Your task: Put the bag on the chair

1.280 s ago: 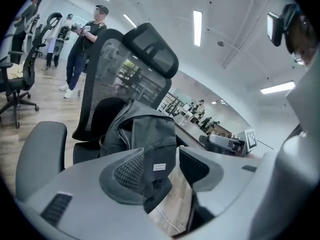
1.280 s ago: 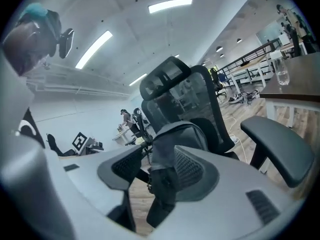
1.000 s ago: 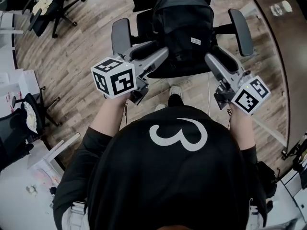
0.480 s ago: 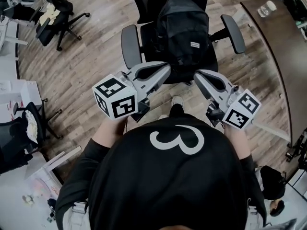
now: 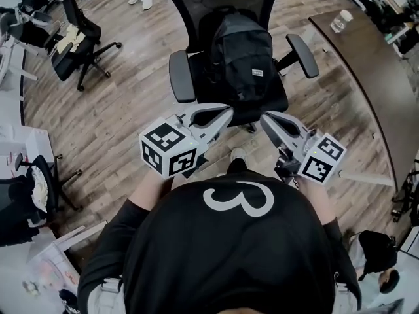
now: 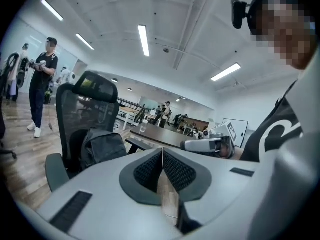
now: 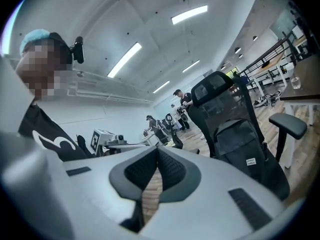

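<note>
On the chair (image 5: 181, 76), upright black bag (image 5: 242, 54); backrest top cut off above.

A clear cup (image 5: 340, 21) stands on the dark curved desk (image 5: 386, 77).

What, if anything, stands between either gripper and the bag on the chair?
Nothing visible. The bag stands on the chair; the left gripper and right gripper, both shut and empty, hover before the seat's front edge.
</note>
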`<state>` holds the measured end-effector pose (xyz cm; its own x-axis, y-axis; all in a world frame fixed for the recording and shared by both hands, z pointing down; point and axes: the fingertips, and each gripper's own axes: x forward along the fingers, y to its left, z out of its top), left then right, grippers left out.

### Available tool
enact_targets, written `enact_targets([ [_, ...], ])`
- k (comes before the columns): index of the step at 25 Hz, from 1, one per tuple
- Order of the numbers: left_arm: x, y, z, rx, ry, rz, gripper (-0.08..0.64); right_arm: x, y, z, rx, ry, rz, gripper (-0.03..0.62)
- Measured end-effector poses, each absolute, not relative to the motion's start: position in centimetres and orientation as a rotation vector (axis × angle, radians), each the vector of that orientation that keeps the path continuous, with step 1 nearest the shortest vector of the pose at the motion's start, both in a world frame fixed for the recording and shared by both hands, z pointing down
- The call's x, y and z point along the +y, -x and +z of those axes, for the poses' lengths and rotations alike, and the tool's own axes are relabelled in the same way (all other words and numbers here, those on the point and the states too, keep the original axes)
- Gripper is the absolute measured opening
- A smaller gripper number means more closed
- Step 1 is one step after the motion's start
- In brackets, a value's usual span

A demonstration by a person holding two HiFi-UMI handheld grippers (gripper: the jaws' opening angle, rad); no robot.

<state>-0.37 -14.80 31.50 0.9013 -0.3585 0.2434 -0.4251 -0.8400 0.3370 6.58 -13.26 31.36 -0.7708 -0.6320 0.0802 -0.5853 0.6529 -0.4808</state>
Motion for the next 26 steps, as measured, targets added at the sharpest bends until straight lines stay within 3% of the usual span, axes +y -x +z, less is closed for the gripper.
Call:
enact_targets([
  [26, -9.6, 2.8, 27.4, -0.581, -2.729, 0.153, 0.018, -8.2, -3.9, 27.8, 2.799, 1.007, -0.636, 0.025],
])
